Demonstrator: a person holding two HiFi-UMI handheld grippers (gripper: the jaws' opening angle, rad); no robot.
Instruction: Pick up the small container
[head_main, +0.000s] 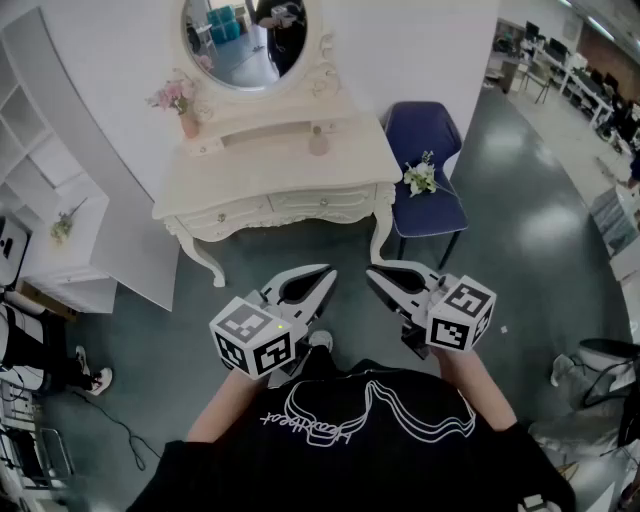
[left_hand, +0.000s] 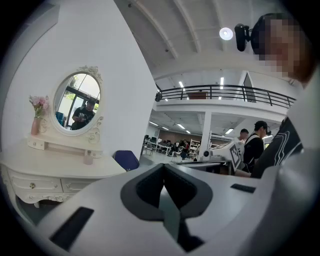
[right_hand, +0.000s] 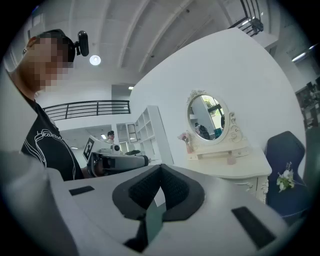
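The white-and-black left gripper (head_main: 320, 277) and the matching right gripper (head_main: 377, 274) are both pressed together on nothing. The small pale pink container (head_main: 318, 143) stands on the cream carved dressing table (head_main: 250, 178) beneath its oval mirror (head_main: 243, 40), well apart from both.

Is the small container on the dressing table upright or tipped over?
Upright: the small container stands on its base on the dressing table, its narrower top pointing up.

small container (head_main: 318, 143), pinkish, upright on white vanity (head_main: 262, 172)
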